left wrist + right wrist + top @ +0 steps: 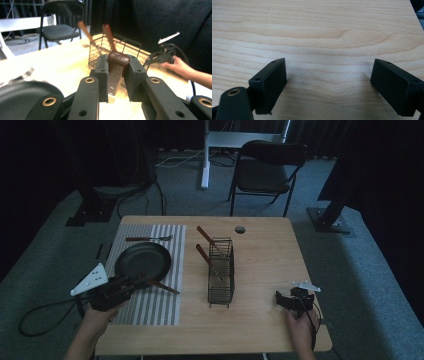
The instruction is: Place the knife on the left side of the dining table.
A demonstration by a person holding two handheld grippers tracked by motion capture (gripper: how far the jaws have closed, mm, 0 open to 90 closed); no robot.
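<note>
Two utensils already stand in the rack [221,270]; your left gripper [115,75] clamps a third utensil [118,59] by its handle, while your right gripper [329,85] rests apart.

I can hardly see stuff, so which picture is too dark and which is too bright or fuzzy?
High view: dim all over, the black plate nearly lost. Left gripper view: table glares pale, wire rack and far hand soft, brown handle between the jaws fairly sharp. Right gripper view: evenly lit, wood grain clear.
</note>
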